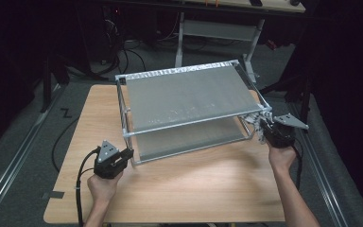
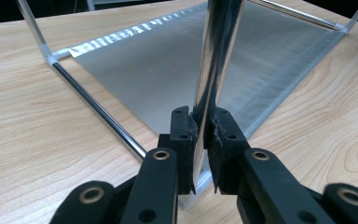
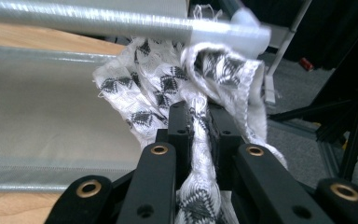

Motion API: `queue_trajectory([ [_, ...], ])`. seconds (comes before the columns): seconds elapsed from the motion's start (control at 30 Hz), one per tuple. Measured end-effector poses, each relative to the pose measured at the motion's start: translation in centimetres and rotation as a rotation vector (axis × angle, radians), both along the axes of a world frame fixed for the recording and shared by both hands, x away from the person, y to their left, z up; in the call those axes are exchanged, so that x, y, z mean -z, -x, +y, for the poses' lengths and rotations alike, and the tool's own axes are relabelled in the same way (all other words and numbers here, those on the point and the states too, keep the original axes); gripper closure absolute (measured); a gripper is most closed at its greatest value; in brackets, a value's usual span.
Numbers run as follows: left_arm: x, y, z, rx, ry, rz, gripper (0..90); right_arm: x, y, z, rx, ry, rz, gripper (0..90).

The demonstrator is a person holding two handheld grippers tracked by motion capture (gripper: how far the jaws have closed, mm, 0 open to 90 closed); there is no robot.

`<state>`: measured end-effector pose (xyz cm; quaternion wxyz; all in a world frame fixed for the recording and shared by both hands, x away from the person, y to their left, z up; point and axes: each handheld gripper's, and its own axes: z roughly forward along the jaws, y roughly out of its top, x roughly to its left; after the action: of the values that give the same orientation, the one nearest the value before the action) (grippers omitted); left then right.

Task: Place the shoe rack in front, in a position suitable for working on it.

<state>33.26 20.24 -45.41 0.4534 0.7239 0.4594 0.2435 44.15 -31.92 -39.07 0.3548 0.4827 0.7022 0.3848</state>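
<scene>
While the high view takes in the whole light wooden table (image 1: 179,189), it shows the two-tier metal-tube rack with grey fabric shelves (image 1: 189,97) standing across the middle of the frame, its long side facing the person. That view leaves the grips too small to read; the gripper views supply them. Low at the left of the high view, the person's left hand holds the left gripper (image 1: 125,155) with its black jaws pointing up and right at the rack's near left corner post (image 2: 216,60). The left gripper view shows that shiny upright post (image 1: 128,127) running down between the jaws, which are nearly closed and pinch it just above the table. At the right edge of the rack, the right forearm reaches up from the bottom of the frame, and the right gripper (image 1: 263,126) meets the upper shelf's corner. The right gripper view shows a white cloth with dark diamond pattern (image 3: 191,79) draped over the top tube; the jaws are clamped on a fold of it hanging below the tube.
</scene>
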Motion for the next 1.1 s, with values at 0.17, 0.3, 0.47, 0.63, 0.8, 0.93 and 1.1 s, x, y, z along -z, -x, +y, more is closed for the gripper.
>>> queue_trajectory([
  [0.17,0.0,0.1,0.1,0.0,-0.001,-0.001,80.6,1.4,-0.3,0.4,0.004,0.0,0.036,82.1],
  [0.3,0.1,0.1,0.1,-0.003,0.003,-0.003,80.5,2.9,-0.5,0.5,0.01,0.008,0.069,82.1],
  [0.47,0.1,0.2,0.1,-0.004,0.004,-0.004,80.5,4.9,-0.9,0.4,0.027,0.017,0.12,82.1],
  [0.63,0.1,0.2,0.3,-0.022,0.022,-0.003,80.3,6.7,-0.7,0.5,0.02,0.034,0.166,82.1],
  [0.8,0.2,0.2,0.4,-0.029,0.027,-0.002,80.2,7.9,-0.7,0.5,0.014,0.036,0.221,82.1],
  [0.93,0.2,0.2,0.6,-0.036,0.033,-0.002,80.0,8.9,-0.7,0.7,0.0,0.041,0.259,82.1],
  [1.1,0.2,0.2,0.7,-0.045,0.034,-0.004,80.0,9.7,0.2,1.1,-0.026,0.044,0.283,82.1],
])
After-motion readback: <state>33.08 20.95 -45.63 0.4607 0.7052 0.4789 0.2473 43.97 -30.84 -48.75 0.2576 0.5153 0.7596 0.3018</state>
